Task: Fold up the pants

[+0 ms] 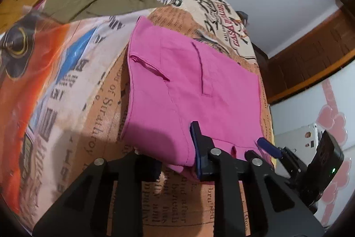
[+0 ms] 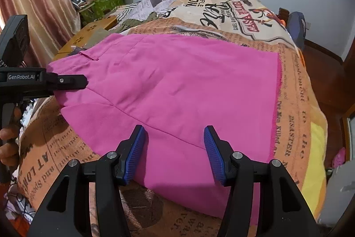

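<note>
A pair of bright pink cloth pants lies spread flat on a bed with a newspaper-print cover, the waistband towards the left of the right wrist view.

My left gripper sits at the pants' left edge. Its fingers look clenched on a pinch of the pink cloth, though the bite is small and partly hidden.

My right gripper hangs over the pants' near edge. It is released, its blue pads standing apart over the cloth and grasping nothing.

I judge the step in hand to be taking hold of the pants' near side for the first fold. To do it well, I would lower the right gripper until one pad slides under the near edge. I would then close it on every layer, not only the top one. The left grip is worth checking before lifting, since thin cloth can slip. Both grippers should rise evenly so the cloth stays taut and the near edge lands square on the pants' far edge.
</note>
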`<state>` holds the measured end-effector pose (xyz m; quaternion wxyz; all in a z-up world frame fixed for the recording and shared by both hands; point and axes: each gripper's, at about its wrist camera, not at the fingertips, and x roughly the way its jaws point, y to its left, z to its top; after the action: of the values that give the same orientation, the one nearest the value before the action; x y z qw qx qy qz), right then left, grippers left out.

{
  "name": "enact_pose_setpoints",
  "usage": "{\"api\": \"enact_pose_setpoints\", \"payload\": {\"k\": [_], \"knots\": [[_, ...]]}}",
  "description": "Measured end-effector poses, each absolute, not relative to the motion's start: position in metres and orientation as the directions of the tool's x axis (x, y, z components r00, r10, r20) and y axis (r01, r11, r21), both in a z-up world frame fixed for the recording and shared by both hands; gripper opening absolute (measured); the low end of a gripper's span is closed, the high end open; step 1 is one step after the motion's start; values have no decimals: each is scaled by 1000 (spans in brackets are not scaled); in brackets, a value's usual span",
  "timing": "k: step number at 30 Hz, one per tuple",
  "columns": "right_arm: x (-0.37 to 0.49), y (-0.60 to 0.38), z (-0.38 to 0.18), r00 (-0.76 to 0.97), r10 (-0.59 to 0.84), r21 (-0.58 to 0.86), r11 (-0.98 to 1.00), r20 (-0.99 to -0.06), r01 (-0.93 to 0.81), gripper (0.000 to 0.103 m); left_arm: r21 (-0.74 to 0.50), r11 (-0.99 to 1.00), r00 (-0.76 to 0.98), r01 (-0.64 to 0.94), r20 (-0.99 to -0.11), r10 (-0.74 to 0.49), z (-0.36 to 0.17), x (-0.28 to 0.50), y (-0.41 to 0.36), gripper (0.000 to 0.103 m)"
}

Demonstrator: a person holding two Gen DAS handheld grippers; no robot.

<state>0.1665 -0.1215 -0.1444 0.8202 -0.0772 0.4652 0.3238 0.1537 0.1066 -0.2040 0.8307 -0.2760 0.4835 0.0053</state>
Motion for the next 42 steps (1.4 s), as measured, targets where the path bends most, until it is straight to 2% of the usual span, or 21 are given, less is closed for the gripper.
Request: {"api": "enact_pose_setpoints", "payload": {"k": [9, 15, 18, 25, 34, 38, 42], "knots": [[181, -87, -106, 394, 510, 192, 764, -765, -616, 52, -281, 930, 616, -238, -783, -79, -162, 128, 120, 16], [179, -28, -116, 283, 544, 250, 707, -790, -662, 52, -62, 979, 677, -195, -731, 89, -137, 91, 114, 16], [170, 4, -131, 204, 525, 252, 668, -826, -700, 52, 23, 986, 702, -166, -699, 134, -130, 78, 106, 16], [157, 11, -142, 100, 551, 312, 603, -829, -734, 51, 127, 989, 731, -77, -668, 143, -119, 73, 88, 16], [149, -80, -119, 305, 505, 217, 735, -807, -642, 52, 149, 989, 739, 6, -667, 96, -102, 86, 66, 16], [147, -104, -128, 320, 462, 190, 766, -827, -615, 52, 153, 987, 743, 52, -666, 65, -97, 93, 43, 15], [146, -114, -144, 284, 471, 228, 766, -835, -601, 52, 165, 982, 743, 93, -668, 42, -96, 100, 17, 15]]}}
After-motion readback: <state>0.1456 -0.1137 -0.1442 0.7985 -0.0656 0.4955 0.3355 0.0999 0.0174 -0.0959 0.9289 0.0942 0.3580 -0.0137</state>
